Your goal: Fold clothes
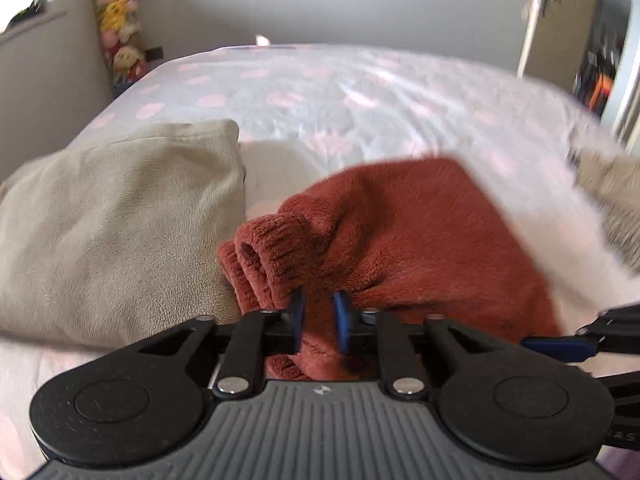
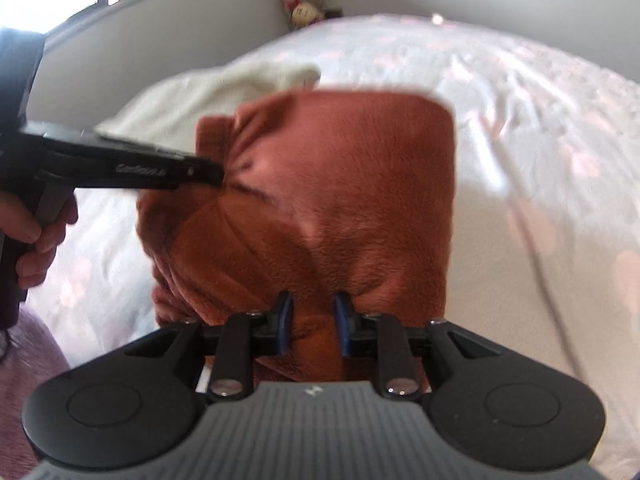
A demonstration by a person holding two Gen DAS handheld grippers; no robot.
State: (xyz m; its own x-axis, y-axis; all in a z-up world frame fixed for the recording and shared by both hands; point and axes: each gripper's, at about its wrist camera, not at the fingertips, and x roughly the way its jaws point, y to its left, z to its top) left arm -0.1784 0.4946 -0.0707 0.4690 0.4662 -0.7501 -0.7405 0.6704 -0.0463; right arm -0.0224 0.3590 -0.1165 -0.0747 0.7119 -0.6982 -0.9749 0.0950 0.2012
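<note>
Currently, a folded beige fleece garment (image 1: 116,224) lies left of the left claw (image 1: 319,322), which is clenched on the rust-red fleece garment (image 1: 400,240). Right claw (image 2: 311,322) likewise grips this garment's nearer edge above the bed (image 2: 540,120).

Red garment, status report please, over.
Left gripper and right gripper both shut on red garment, lifted off bed. Beige pile close on left, nothing blocking.
</note>
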